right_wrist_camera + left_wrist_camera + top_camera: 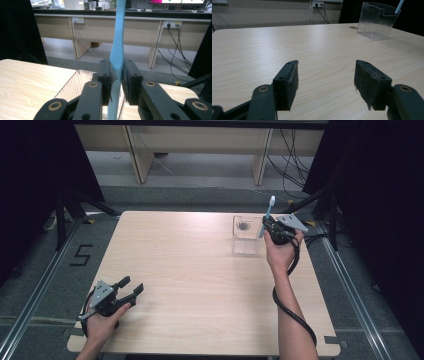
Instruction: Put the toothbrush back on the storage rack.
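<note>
A light blue toothbrush (269, 215) (117, 47) stands nearly upright, white head up, with my right gripper (272, 229) (116, 75) shut on its handle. It hangs just right of a clear ribbed plastic holder (246, 235) (377, 20) (75, 86) at the table's far right; the handle's lower end dips beside or into its rim. My left gripper (131, 287) (326, 80) rests low at the table's near left corner, jaws wide apart with nothing between them.
The light wood table (190, 280) is bare between the two hands. Beyond its far edge stand desk legs (137, 155) and hanging cables (292, 160). Black curtains flank both sides, and black stand legs (65, 215) sit left of the table.
</note>
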Tool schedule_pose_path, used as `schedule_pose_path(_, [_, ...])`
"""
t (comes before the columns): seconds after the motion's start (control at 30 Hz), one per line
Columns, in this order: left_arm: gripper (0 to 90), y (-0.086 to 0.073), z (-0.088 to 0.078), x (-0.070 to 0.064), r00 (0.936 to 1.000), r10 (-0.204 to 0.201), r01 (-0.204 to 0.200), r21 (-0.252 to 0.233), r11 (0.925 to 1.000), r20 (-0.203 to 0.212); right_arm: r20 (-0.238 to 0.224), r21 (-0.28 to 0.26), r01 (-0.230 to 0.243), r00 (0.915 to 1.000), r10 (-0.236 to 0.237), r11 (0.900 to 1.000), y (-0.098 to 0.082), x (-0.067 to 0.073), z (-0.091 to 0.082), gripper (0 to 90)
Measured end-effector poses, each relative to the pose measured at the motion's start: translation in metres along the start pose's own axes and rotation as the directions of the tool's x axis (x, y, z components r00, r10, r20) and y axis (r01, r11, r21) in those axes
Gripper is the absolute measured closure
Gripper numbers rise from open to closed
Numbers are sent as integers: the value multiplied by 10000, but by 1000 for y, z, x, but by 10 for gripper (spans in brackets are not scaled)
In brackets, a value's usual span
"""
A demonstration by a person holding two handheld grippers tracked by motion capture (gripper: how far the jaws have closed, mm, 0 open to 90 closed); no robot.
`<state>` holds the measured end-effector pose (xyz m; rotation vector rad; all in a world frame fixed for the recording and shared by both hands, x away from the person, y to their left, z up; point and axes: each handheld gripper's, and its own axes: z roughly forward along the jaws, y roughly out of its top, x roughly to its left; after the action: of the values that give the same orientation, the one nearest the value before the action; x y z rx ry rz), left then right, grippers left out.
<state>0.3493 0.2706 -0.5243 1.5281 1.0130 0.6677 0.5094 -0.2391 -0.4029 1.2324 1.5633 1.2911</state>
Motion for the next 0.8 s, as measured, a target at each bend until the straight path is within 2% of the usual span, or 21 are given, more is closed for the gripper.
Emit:
schedule_pose_path(0.13, [353, 0, 0, 0, 10000, -11, 11, 27, 10000, 27, -31, 33, 197, 9998, -197, 9998, -5, 0, 2, 785])
schedule_pose_path(0.17, [354, 0, 0, 0, 10000, -9, 9, 32, 10000, 30, -30, 113, 18, 10000, -18, 9999, -6, 1, 2, 785])
schedule_pose_path(0.3, [353, 0, 0, 0, 10000, -13, 13, 24, 10000, 30, -35, 149, 118, 9999, -118, 9998, -9, 1, 4, 785])
schedule_pose_path(0.33, [353, 0, 0, 0, 10000, -21, 21, 21, 10000, 22, -21, 260, -57, 10000, 58, 9996, -10, 3, 3, 785])
schedule_pose_path(0.4, [353, 0, 0, 0, 10000, -12, 12, 27, 10000, 29, -20, 190, 123, 9999, -123, 9997, -11, 3, 5, 785])
schedule_pose_path(0.43, [353, 0, 0, 0, 10000, -20, 20, 19, 10000, 30, 33, 187, 11, 10000, -11, 9998, -12, 4, 5, 785])
schedule_pose_path(0.73, [351, 0, 0, 1, 10000, -60, 60, 17, 10000, 52, 48, 243, 100, 9999, -101, 9997, -17, 4, 6, 784])
schedule_pose_path(0.77, [350, 0, 0, 1, 10000, -68, 68, 18, 10000, 51, 50, 277, -51, 10000, 50, 9996, -18, 5, 6, 784])
schedule_pose_path(0.8, [350, 0, 0, 1, 10000, -71, 71, 14, 10000, 50, 25, 300, 93, 10000, -94, 9995, -18, 4, 6, 784])
